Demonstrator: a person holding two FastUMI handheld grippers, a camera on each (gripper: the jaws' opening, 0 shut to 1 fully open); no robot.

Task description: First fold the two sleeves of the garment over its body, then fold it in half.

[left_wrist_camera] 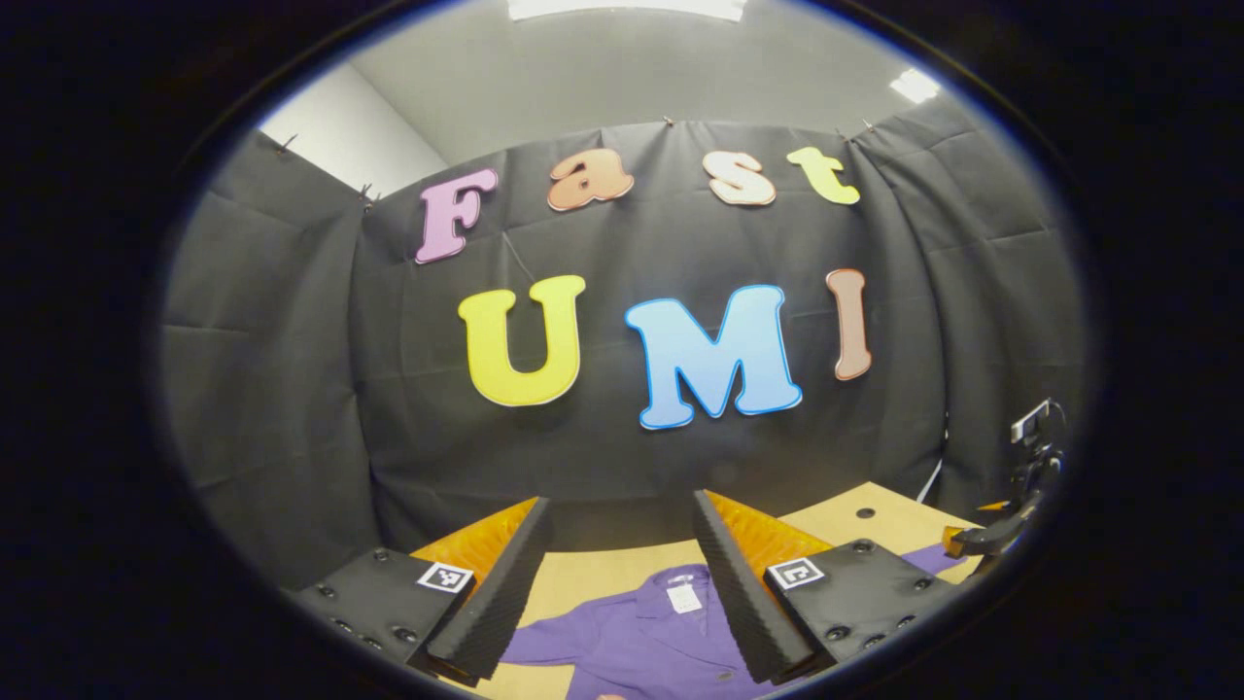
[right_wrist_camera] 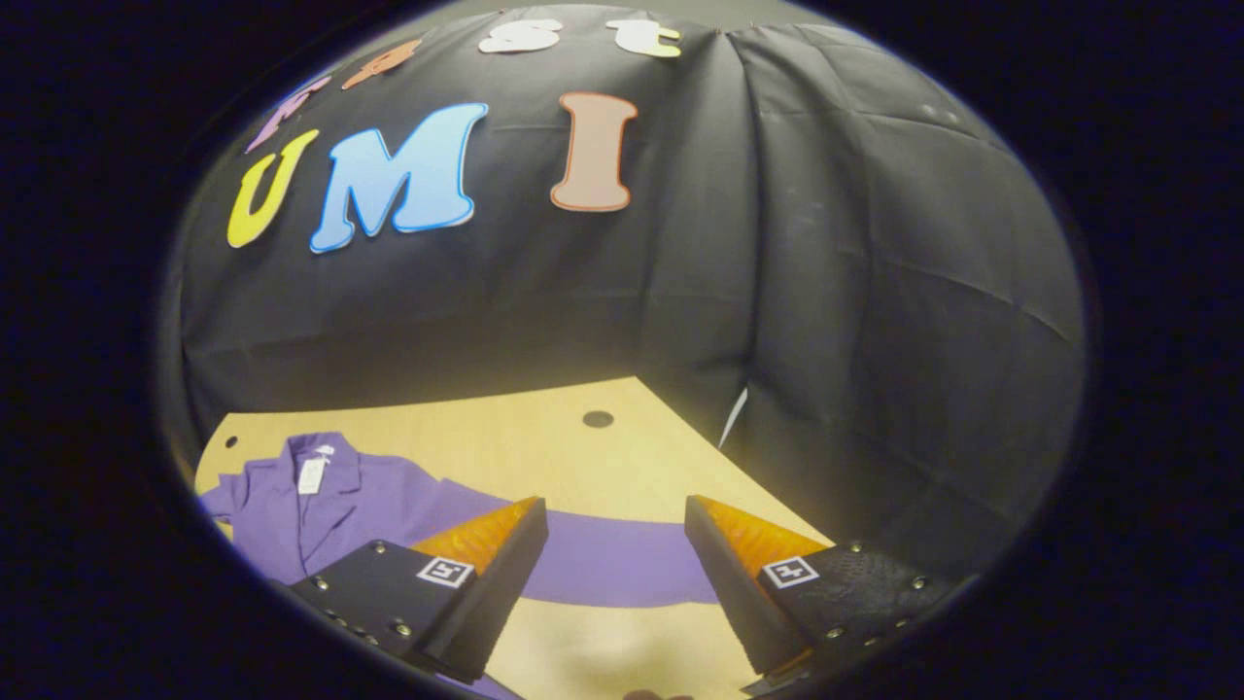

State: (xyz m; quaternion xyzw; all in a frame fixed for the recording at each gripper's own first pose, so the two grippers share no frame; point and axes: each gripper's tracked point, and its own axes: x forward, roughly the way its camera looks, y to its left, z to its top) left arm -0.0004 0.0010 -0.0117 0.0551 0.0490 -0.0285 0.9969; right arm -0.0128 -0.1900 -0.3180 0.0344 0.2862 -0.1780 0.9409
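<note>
In the left gripper view, the left gripper (left_wrist_camera: pixel 622 569) hangs above the bench (left_wrist_camera: pixel 855 515) with its fingers spread wide and nothing between them; below the gap lies the purple shirt (left_wrist_camera: pixel 641 637), collar and white neck label facing up, and off to the right the other gripper (left_wrist_camera: pixel 982 535) shows above the bench's edge. In the right gripper view, the right gripper (right_wrist_camera: pixel 615 569) is likewise spread and empty, poised over one long sleeve (right_wrist_camera: pixel 612 569) that stretches flat across the bench, the shirt's body lying to the left. The cloth looks thin, light and limp, so it will likely sag and drag when lifted; the cuff end of the sleeve seems the sensible place to pinch.
</note>
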